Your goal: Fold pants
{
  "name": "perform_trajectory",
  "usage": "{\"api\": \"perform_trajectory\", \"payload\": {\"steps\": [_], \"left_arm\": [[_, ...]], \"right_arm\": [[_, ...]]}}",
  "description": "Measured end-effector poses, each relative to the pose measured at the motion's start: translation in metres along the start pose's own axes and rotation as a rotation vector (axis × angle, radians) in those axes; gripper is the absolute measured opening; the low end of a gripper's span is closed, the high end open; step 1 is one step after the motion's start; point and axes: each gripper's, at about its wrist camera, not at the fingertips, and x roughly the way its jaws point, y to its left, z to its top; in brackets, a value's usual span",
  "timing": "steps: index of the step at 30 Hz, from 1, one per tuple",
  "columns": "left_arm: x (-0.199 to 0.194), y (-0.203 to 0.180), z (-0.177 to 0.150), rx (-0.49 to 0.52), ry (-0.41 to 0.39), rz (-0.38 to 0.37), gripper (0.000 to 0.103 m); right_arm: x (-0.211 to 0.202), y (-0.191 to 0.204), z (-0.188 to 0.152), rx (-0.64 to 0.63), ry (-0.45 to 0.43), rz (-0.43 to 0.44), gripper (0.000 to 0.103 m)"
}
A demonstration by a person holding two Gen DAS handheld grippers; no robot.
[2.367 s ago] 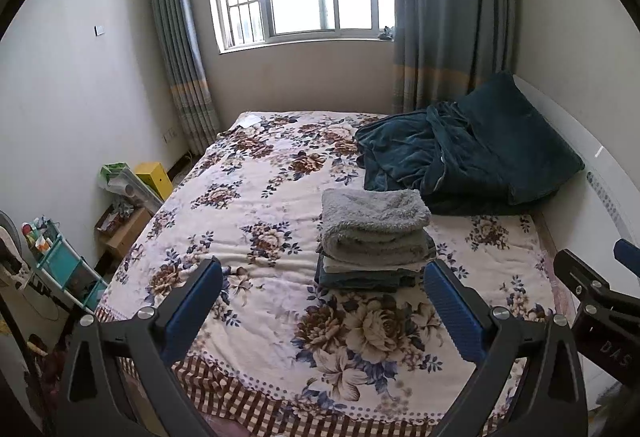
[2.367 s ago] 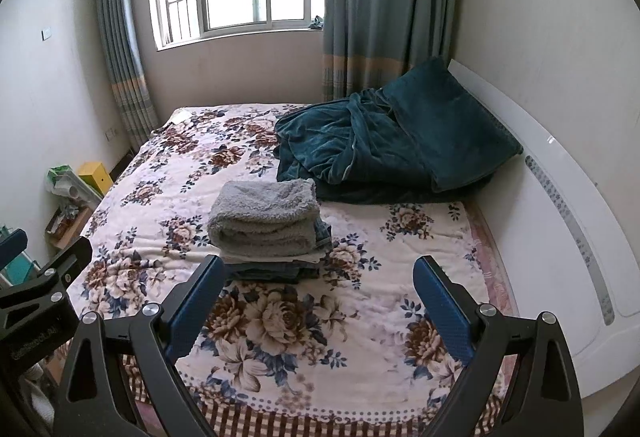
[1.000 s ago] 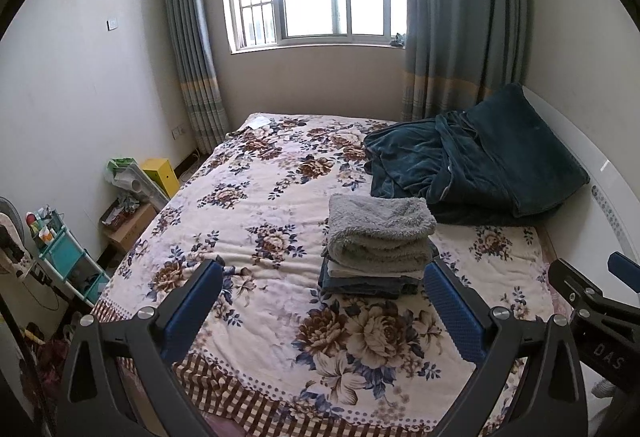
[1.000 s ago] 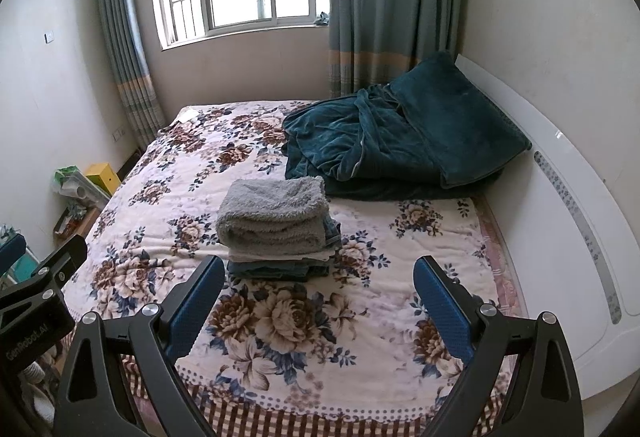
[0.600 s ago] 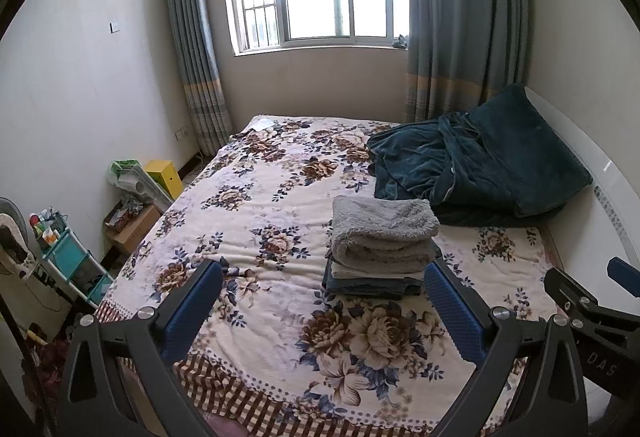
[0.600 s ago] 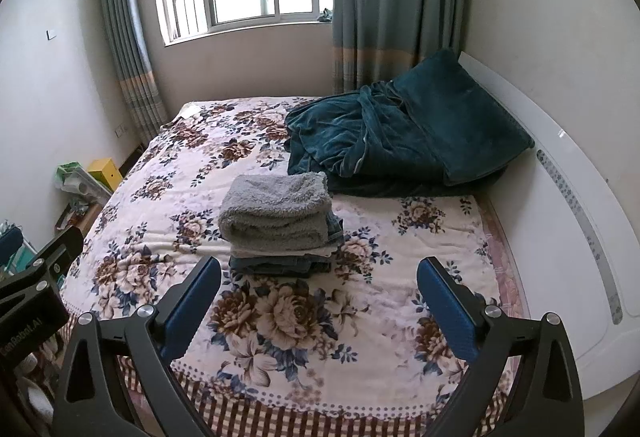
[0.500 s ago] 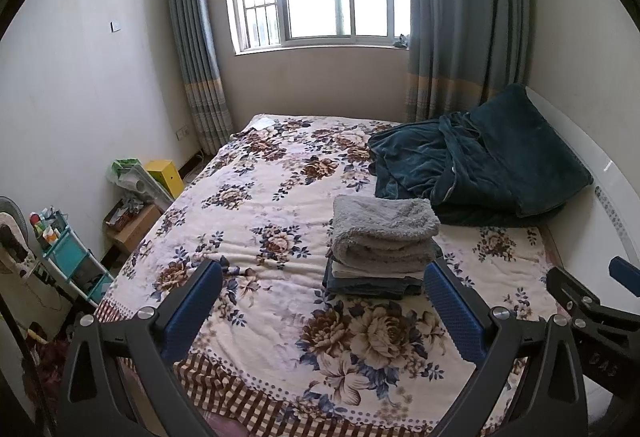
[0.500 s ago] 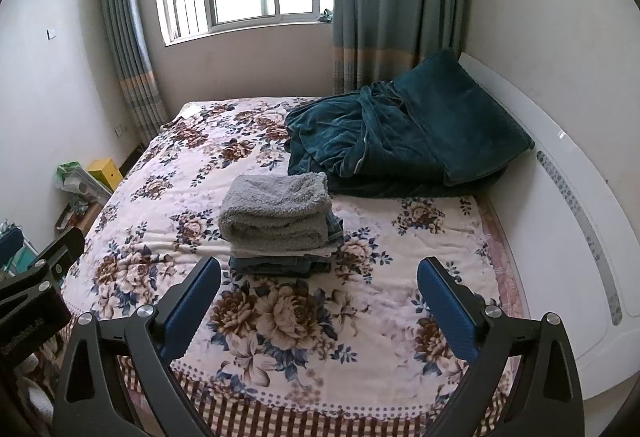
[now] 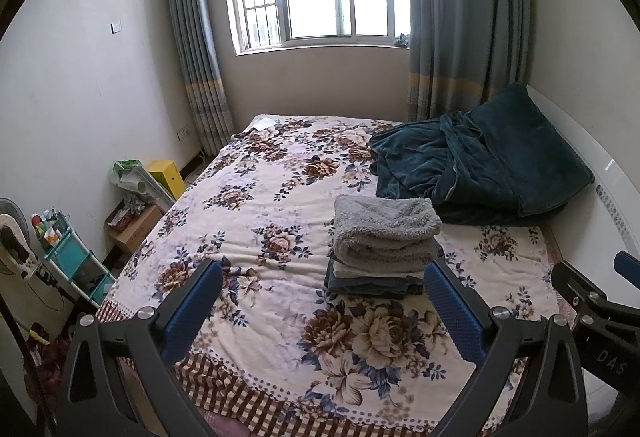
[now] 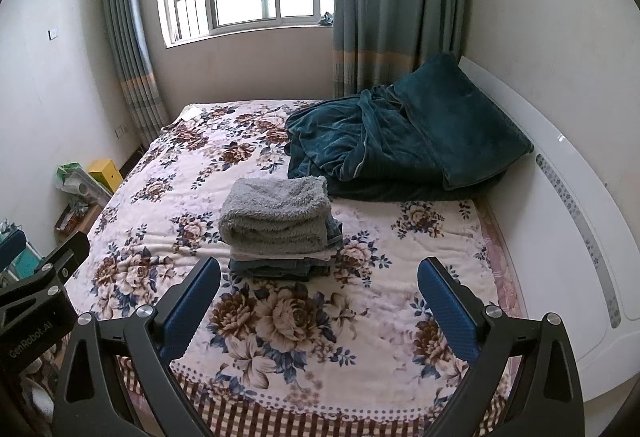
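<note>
A stack of folded clothes [image 9: 380,249] lies on the floral bedspread [image 9: 260,205], with fluffy grey pants [image 9: 384,229] on top and denim at the bottom. It also shows in the right wrist view [image 10: 280,225]. My left gripper [image 9: 324,301] is open and empty, held back above the bed's foot. My right gripper [image 10: 320,297] is open and empty, likewise held back from the stack. Each gripper shows at the edge of the other's view.
A dark teal blanket [image 9: 480,165] is heaped by the white headboard [image 10: 568,205] at the right. A yellow box [image 9: 166,177], bags and a teal cart [image 9: 72,265] stand on the floor at the left. A window with curtains is behind the bed.
Both grippers have pulled back and risen slightly from the bed; the stack looks a little farther away. Both stay open and empty.
</note>
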Motion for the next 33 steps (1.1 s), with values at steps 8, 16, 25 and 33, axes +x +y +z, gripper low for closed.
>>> {"api": "perform_trajectory", "payload": {"steps": [8, 16, 25, 33], "left_arm": [[0.000, -0.001, 0.000, 0.001, 0.002, -0.001, 0.103], [0.000, 0.000, 0.000, 0.002, 0.001, 0.002, 0.103], [0.000, 0.004, 0.000, 0.004, 0.000, 0.005, 0.103], [-0.003, 0.013, 0.002, 0.011, -0.012, 0.005, 0.103]], "right_arm": [[0.000, -0.001, 0.000, 0.002, 0.000, 0.002, 0.101], [0.000, -0.001, 0.001, 0.002, 0.002, 0.004, 0.101], [0.000, -0.001, -0.001, 0.007, 0.008, 0.009, 0.101], [0.000, 0.000, -0.002, 0.004, 0.008, 0.010, 0.101]]}}
